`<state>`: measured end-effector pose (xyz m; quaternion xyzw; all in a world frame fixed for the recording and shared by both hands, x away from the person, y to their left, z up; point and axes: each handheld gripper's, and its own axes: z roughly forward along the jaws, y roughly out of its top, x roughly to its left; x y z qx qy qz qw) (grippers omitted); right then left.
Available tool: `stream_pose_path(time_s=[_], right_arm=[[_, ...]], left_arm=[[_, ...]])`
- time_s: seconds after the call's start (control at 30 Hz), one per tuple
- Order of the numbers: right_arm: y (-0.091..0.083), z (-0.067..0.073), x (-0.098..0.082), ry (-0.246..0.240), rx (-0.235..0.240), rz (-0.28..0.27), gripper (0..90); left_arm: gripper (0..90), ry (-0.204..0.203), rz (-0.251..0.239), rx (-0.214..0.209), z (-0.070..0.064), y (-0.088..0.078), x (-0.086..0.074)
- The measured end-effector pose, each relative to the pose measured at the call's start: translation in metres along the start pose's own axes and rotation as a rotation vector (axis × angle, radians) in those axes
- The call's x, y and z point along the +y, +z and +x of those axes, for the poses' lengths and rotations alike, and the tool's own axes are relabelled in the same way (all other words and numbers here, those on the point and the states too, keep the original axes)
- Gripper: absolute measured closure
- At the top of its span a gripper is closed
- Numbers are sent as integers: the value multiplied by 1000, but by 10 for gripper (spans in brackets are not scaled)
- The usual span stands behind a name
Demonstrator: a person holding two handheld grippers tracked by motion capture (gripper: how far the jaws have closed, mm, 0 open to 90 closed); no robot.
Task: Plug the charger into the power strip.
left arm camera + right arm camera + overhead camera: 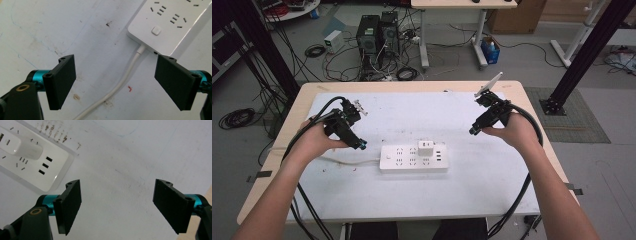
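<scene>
A white power strip (412, 159) lies in the middle of the white mat, with a white charger plug (426, 147) stuck upright in its top row. My left gripper (360, 145) hovers just left of the strip, open and empty. In the left gripper view the left gripper (116, 62) straddles the strip's white cable (120, 85), with the strip's switch end (172, 22) just ahead. My right gripper (472, 131) is up and to the right of the strip, also open and empty. In the right gripper view the right gripper (117, 187) stands over bare mat, with the strip (50, 167) and the charger (25, 148) at upper left.
The white mat (492, 185) covers most of the wooden table (532, 100). Black cables trail from both grippers off the near edge. Beyond the table, computer towers (377, 32) and tangled leads sit on the floor. Black frame posts (592, 50) stand at both sides.
</scene>
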<state>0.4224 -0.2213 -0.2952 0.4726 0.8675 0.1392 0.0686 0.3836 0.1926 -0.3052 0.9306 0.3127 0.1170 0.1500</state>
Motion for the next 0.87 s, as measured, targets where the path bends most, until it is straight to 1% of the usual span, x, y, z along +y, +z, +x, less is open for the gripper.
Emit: stream_pose_path(time_s=[0.13, 0.2, 0.23, 0.3, 0.4, 0.43, 0.6, 0.67, 0.73, 0.87], right_arm=[[0, -2, -2, 8, 0, -4, 225], [-1, -2, -2, 5, 3, -5, 226], [-1, -2, -3, 5, -3, -8, 226], [0, -2, -3, 7, 0, -2, 225], [0, -4, -3, 6, -2, -10, 225], [1, -4, -3, 6, 0, -7, 225], [2, -4, -5, 2, -4, -3, 225], [3, -5, -5, 4, 4, -6, 225], [4, -5, -6, 8, 1, -3, 225], [4, -5, -7, 10, -1, -7, 225]], left_arm=[[175, 3, 8, 3, 2, 2, 2], [175, 4, 9, 2, 2, 2, 3], [175, 5, 13, 1, 2, 2, 4], [175, 5, 14, 1, 2, 3, 5], [175, 4, 15, 4, 1, 4, 5], [175, 11, 18, 3, 1, 4, 6], [175, 7, 21, 2, 1, 4, 6], [175, 8, 21, 5, 1, 4, 6], [175, -2, 14, 5, 0, 4, 5], [175, 0, 15, 10, 1, 4, 5]])
